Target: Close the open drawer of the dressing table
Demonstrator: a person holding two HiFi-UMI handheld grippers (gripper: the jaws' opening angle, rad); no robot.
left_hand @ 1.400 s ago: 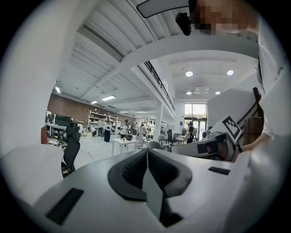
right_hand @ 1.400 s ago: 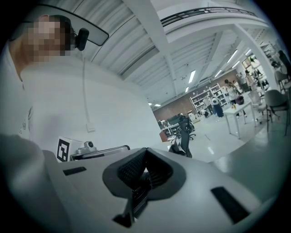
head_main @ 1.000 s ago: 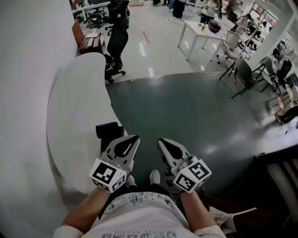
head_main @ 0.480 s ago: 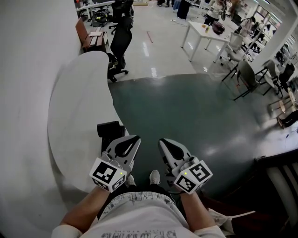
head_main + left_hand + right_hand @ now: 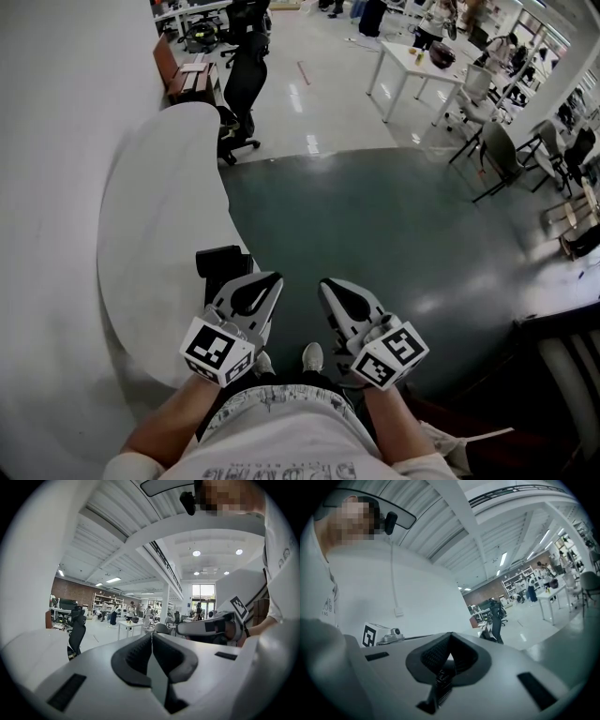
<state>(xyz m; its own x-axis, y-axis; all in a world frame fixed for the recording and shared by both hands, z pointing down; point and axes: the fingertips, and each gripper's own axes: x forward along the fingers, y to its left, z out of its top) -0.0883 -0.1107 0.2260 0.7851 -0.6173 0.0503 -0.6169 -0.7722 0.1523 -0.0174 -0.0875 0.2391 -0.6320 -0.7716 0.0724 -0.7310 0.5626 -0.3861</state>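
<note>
No dressing table or drawer shows in any view. In the head view my left gripper (image 5: 273,279) and right gripper (image 5: 324,284) are held side by side close to the person's waist, pointing level over the dark green floor (image 5: 375,225). Both have their jaws pressed together with nothing between them. The left gripper view shows its black pads (image 5: 136,656) meeting, and the right gripper (image 5: 213,626) beside them. In the right gripper view the pads (image 5: 436,656) meet too, with the left gripper's marker cube (image 5: 370,634) off to the left.
A white curved counter (image 5: 150,234) runs along the left, with a small black box (image 5: 220,261) at its foot by my left gripper. Farther off stand a black office chair (image 5: 242,84), a white table (image 5: 412,66) and grey chairs (image 5: 492,150). A dark railing (image 5: 562,342) is at the lower right.
</note>
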